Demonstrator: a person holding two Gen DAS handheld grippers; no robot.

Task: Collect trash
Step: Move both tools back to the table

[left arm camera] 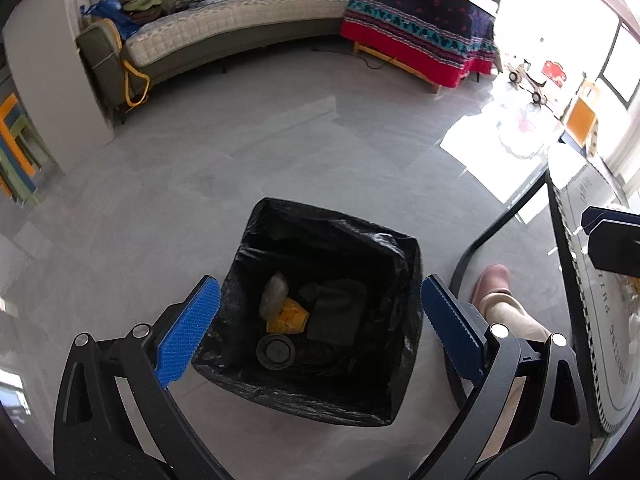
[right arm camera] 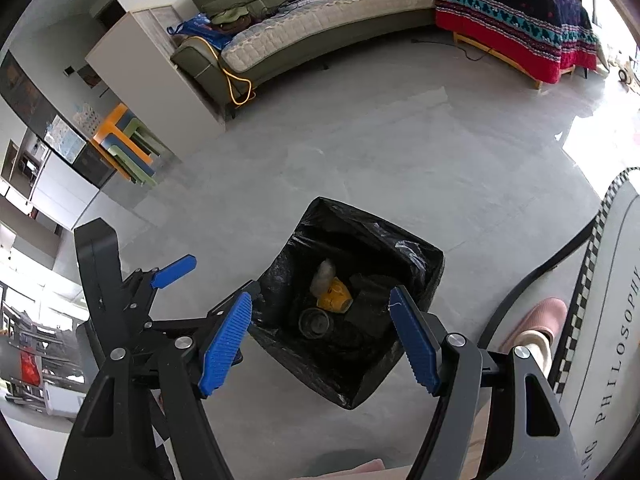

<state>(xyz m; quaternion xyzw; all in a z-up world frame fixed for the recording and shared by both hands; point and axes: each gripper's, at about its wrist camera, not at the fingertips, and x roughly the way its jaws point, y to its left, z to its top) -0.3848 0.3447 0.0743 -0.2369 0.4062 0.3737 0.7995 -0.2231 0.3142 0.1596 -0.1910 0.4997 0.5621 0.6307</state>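
1. Bin (left arm camera: 320, 408), black-lined, stands on the floor beside the tabletop (left arm camera: 608, 360).
2. Inside: yellow cup (left arm camera: 289, 318), dark lid (left arm camera: 276, 350), possibly crumpled paper (left arm camera: 273, 294).
3. Left claw (left arm camera: 320, 328) and right claw (right arm camera: 320, 344) hang above the bin, jaws apart, empty.

A long olive-green sofa (left arm camera: 224, 36) with a quilted beige seat cover curves along the far wall. At its right end stands a wooden bench (left arm camera: 420, 40) draped in a red, teal and navy blanket. Left of the sofa stands a white partition (left arm camera: 48, 72), with stacked coloured stools (right arm camera: 128, 148) beyond. The grey floor (left arm camera: 280, 152) gleams where window light (left arm camera: 560, 20) falls, right of the bench.
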